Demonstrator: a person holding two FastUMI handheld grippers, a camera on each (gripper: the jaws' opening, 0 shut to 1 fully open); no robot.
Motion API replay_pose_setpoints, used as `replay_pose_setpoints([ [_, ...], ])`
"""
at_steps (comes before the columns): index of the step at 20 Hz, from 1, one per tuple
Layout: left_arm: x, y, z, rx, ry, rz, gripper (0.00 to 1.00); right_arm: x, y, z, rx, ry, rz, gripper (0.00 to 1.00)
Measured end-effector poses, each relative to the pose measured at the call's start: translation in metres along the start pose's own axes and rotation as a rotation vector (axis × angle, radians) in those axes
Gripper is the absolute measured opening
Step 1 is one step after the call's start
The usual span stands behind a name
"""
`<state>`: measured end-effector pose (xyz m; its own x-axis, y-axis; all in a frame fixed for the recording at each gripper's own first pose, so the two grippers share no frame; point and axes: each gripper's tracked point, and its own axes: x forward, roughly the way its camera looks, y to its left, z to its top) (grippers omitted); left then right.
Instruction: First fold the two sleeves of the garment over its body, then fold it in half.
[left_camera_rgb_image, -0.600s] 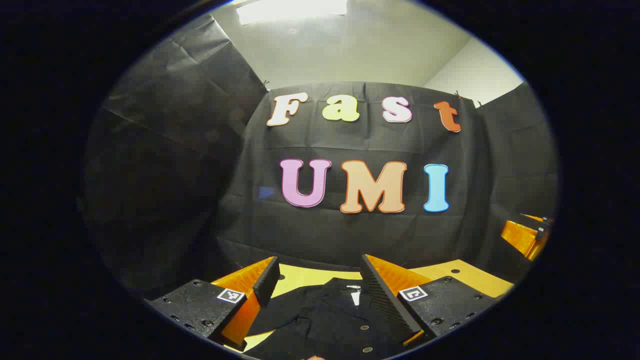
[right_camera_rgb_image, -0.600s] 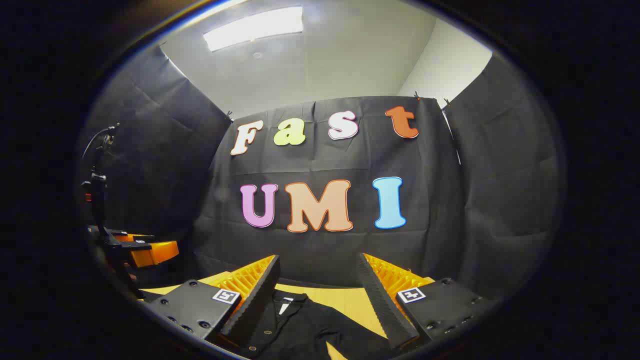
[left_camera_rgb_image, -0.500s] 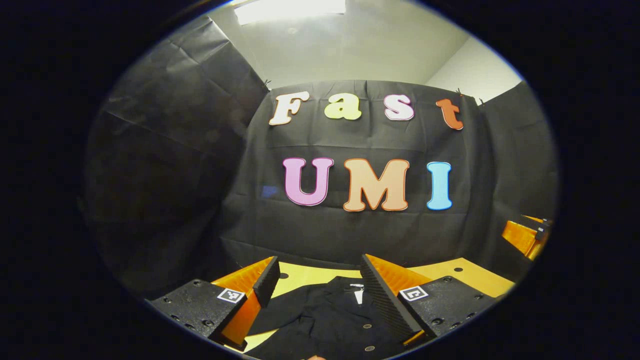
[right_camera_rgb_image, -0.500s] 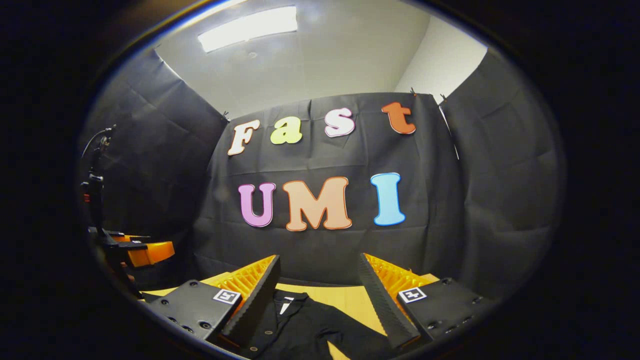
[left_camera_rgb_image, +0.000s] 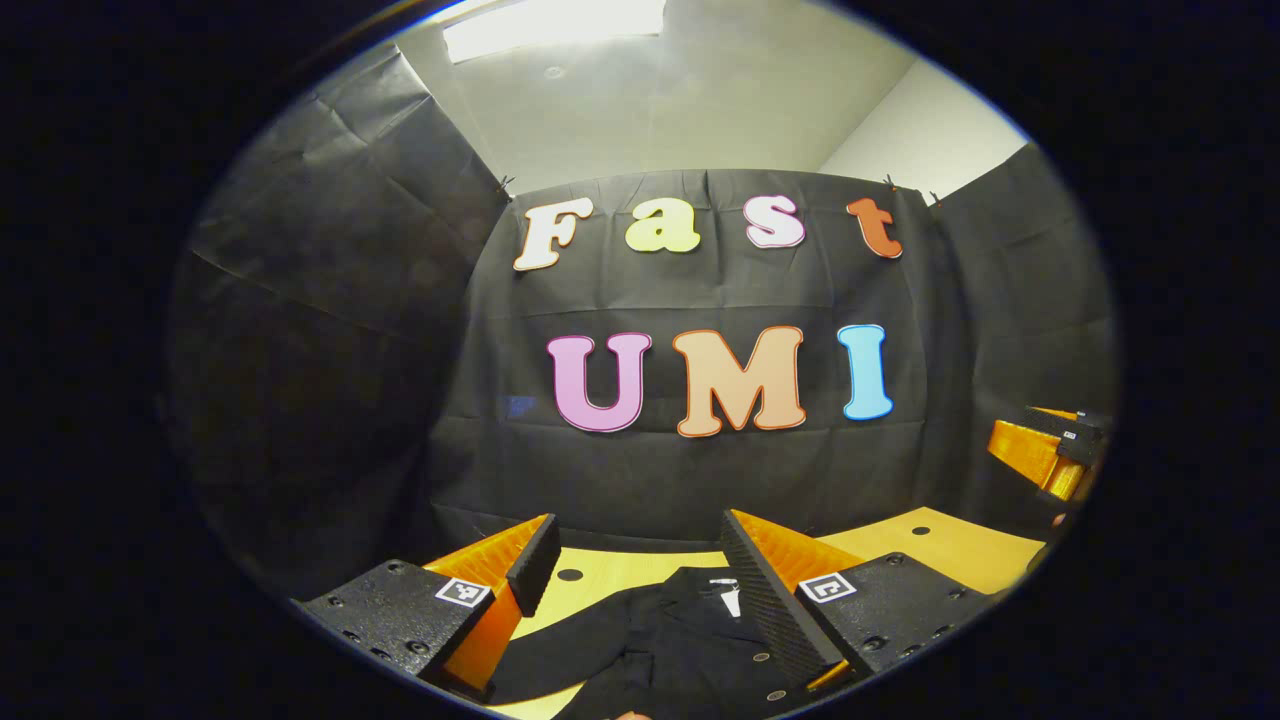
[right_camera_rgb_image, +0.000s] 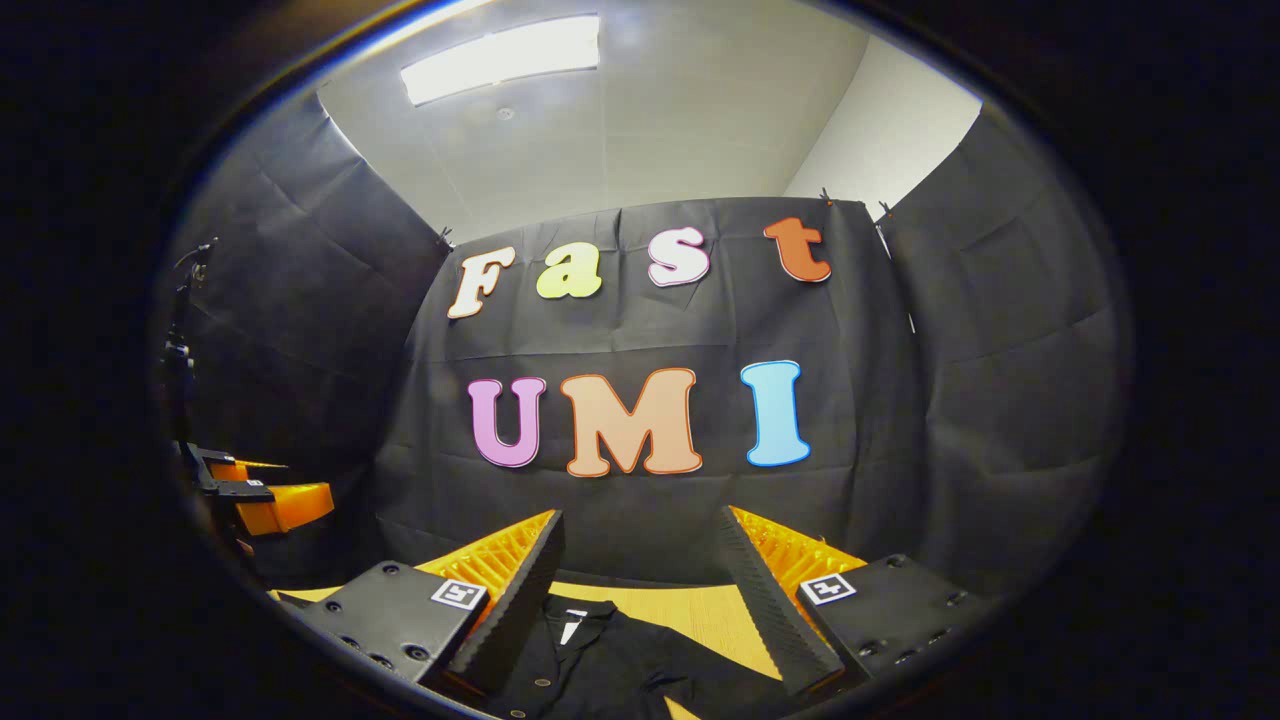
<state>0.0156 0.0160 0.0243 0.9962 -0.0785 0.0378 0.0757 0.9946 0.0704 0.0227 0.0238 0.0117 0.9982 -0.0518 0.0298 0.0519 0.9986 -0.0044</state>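
Observation:
A black button-up garment (left_camera_rgb_image: 660, 640) with a white neck label lies flat on the yellow table (left_camera_rgb_image: 930, 545), collar toward the back wall. In the left gripper view my left gripper (left_camera_rgb_image: 640, 545) hangs open above it, nothing between its fingers, and one sleeve spreads out to the left. In the right gripper view the same garment (right_camera_rgb_image: 610, 660) lies under my right gripper (right_camera_rgb_image: 640, 540), which is also open and holds nothing. The other gripper (left_camera_rgb_image: 1045, 455) shows at the right edge of the left gripper view, and the other gripper (right_camera_rgb_image: 260, 500) shows at the left edge of the right gripper view.
The black cloth wall closes the table at the back and on both sides. Small round holes (left_camera_rgb_image: 570, 575) dot the tabletop. A dark stand with a cable (right_camera_rgb_image: 180, 350) rises at the far left of the right gripper view.
Both views have tilted slightly, showing a little more table and garment. Both grippers stay open and the garment has not moved.

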Motion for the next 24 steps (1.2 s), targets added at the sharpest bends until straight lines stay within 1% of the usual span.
replay_pose_setpoints([
  [6, 0.006, 0.013, -0.009, -0.026, 0.013, -0.011, 0.99, 0.005, 0.019, -0.001, -0.022, 0.006, -0.002, 0.95],
  [10, 0.010, 0.020, -0.013, -0.039, 0.025, -0.007, 0.96, 0.010, 0.025, -0.004, -0.022, 0.018, 0.000, 0.95],
  [11, 0.011, 0.021, -0.015, -0.038, 0.027, -0.007, 0.99, 0.011, 0.027, -0.004, -0.022, 0.019, -0.001, 0.95],
  [20, 0.016, 0.025, -0.017, -0.036, 0.032, -0.018, 0.99, 0.017, 0.034, -0.009, -0.019, 0.028, -0.004, 0.95],
  [21, 0.016, 0.025, -0.018, -0.037, 0.032, -0.019, 0.99, 0.018, 0.035, -0.009, -0.019, 0.027, -0.003, 0.97],
  [22, 0.016, 0.026, -0.018, -0.038, 0.034, -0.019, 0.99, 0.019, 0.036, -0.009, -0.021, 0.026, -0.003, 0.95],
  [23, 0.016, 0.027, -0.018, -0.040, 0.034, -0.019, 0.99, 0.019, 0.037, -0.009, -0.022, 0.026, -0.001, 0.97],
  [24, 0.015, 0.027, -0.018, -0.042, 0.035, -0.019, 0.99, 0.019, 0.039, -0.009, -0.023, 0.026, 0.001, 0.95],
])
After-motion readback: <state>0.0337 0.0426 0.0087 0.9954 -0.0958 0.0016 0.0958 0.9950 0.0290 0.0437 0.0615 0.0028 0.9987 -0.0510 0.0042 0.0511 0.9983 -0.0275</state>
